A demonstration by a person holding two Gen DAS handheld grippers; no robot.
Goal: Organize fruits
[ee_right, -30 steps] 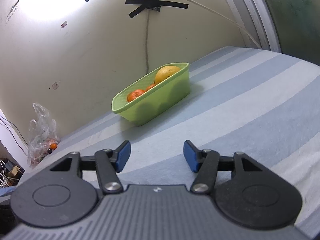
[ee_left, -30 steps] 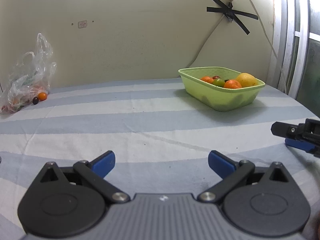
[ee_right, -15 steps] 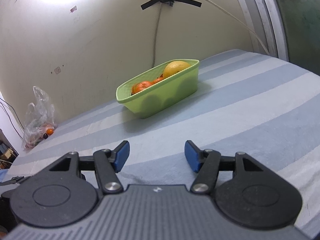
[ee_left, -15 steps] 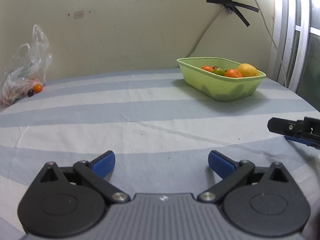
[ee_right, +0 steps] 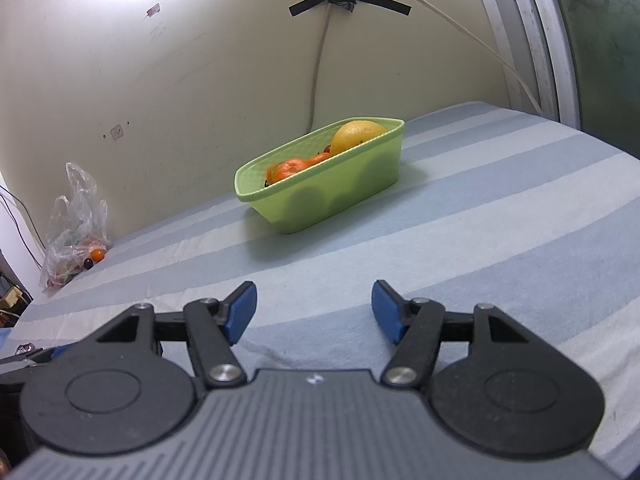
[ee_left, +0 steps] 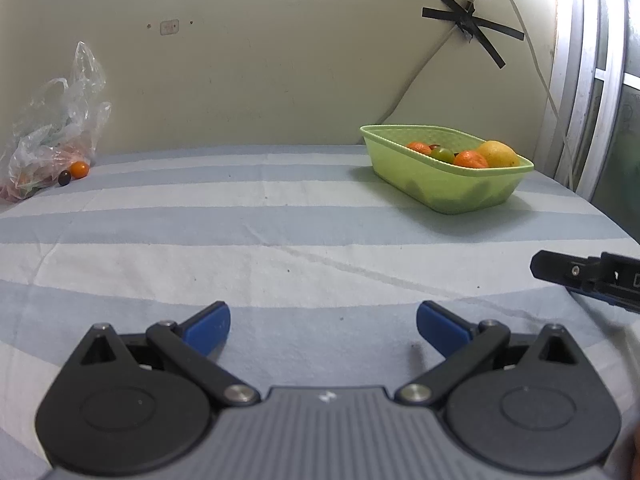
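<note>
Green basket (ee_left: 448, 184), right of centre in the left wrist view, rests on the striped tabletop (ee_left: 280, 240) with its long axis running from upper left to lower right; it holds one yellow fruit (ee_left: 498, 154), two oranges (ee_left: 470, 159) and one green fruit (ee_left: 442, 155) that can be counted. At far left, one plastic bag (ee_left: 52, 128) has one small orange fruit (ee_left: 79, 169) and one dark fruit (ee_left: 64, 178) beside it. Left tongs (ee_left: 323, 326) stand wide and empty; right tongs (ee_right: 314, 312), also empty, have just been opening slightly, and in their view the basket now sits less tilted than a second ago.
</note>
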